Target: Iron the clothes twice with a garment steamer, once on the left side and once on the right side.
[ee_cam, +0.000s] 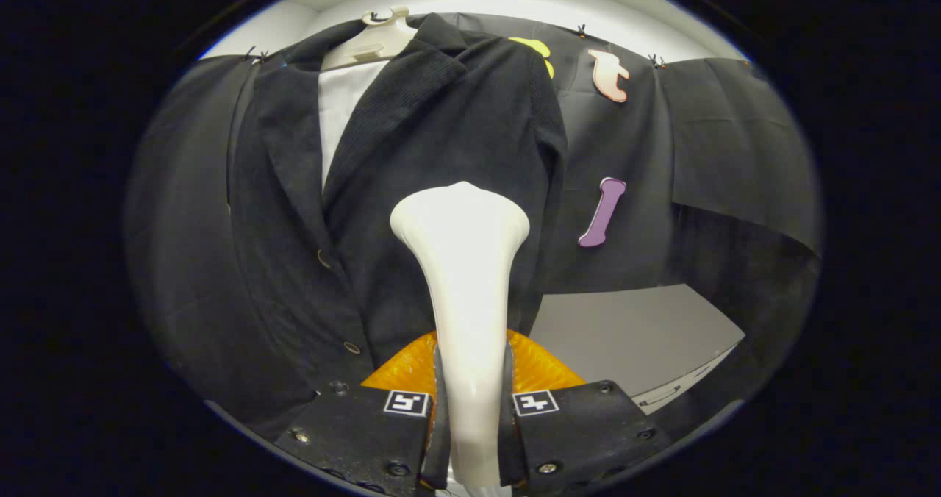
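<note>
Fisheye camera riding on the gripper (470, 394), facing forward, close to the hanging jacket (412, 188)

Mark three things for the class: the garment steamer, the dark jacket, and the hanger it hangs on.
garment steamer (462, 221): gripper view, on its wide white head, beyond the fingers shut on its handle.
dark jacket (470, 122): gripper view, on the front panel above the steamer head.
hanger (371, 45): gripper view, on its pale shoulder at the collar.
</note>
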Action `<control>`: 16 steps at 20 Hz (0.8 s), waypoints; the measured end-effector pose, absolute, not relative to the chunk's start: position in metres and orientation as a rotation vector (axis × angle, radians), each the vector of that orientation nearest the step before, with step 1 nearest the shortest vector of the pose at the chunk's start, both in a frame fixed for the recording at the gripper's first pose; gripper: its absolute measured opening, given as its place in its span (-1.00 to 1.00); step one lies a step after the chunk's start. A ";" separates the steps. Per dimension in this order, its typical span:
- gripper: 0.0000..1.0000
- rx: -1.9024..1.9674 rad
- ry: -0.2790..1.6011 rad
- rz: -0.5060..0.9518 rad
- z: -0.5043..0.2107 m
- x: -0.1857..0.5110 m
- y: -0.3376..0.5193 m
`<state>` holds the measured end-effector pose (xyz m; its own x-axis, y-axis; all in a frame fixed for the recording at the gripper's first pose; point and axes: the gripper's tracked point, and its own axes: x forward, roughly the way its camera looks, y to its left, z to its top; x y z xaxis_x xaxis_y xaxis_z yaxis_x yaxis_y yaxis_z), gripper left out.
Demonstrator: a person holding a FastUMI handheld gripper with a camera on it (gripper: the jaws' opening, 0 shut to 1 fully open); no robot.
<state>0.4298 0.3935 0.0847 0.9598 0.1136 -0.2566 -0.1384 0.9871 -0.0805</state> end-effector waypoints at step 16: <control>-0.43 -0.112 0.391 0.131 -0.023 0.415 0.377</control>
